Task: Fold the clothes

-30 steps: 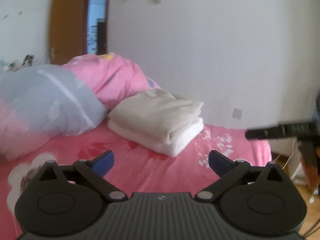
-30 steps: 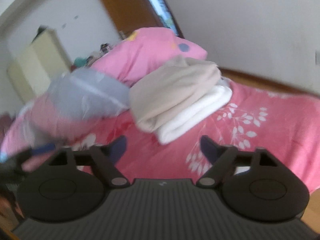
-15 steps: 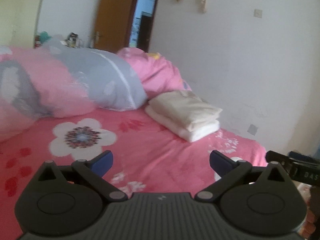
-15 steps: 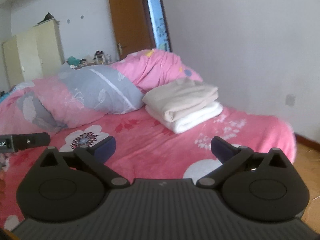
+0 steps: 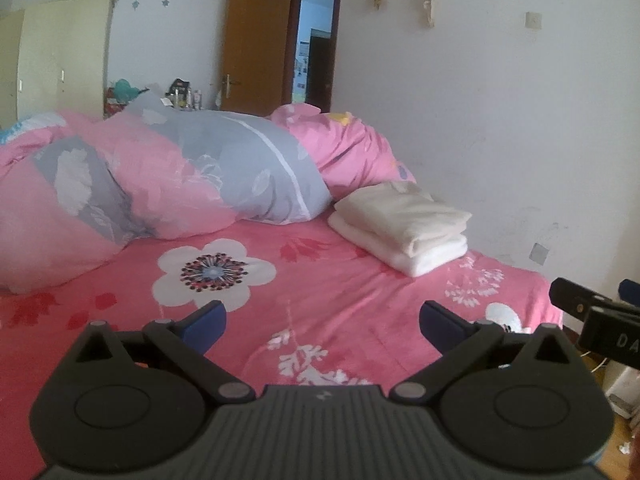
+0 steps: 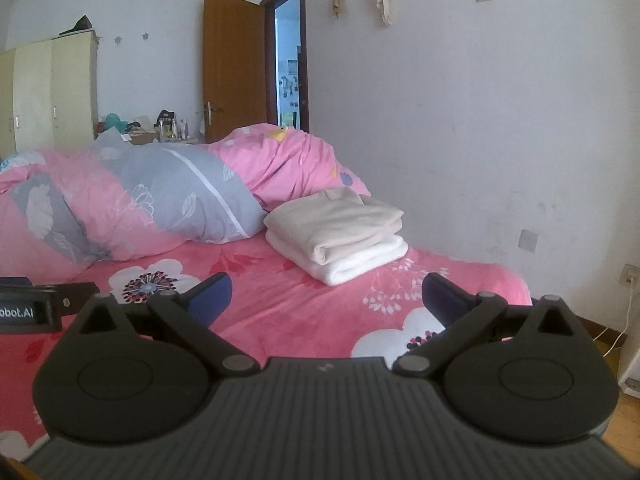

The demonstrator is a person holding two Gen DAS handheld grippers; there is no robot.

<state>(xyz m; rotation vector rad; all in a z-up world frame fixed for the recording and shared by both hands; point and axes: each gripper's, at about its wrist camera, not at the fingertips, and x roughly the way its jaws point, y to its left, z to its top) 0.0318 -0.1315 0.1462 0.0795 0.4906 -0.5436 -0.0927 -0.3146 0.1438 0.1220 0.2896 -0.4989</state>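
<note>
**Folded clothes stacked on bed, both grippers empty**

Folded clothes (image 5: 402, 226) (image 6: 335, 233) lie in a two-piece stack, beige on white, on the pink floral bed sheet (image 5: 320, 292), beside the heaped duvet (image 5: 180, 184). Left gripper (image 5: 322, 322) and right gripper (image 6: 327, 294) both hang spread wide, holding nothing, well apart from the stack.

A daylit room with white walls (image 6: 460, 100), an open brown door (image 6: 234, 68), a cream wardrobe (image 5: 60, 56), a pink floral bed (image 5: 320, 280) and wood floor (image 6: 624, 420) at right.
</note>
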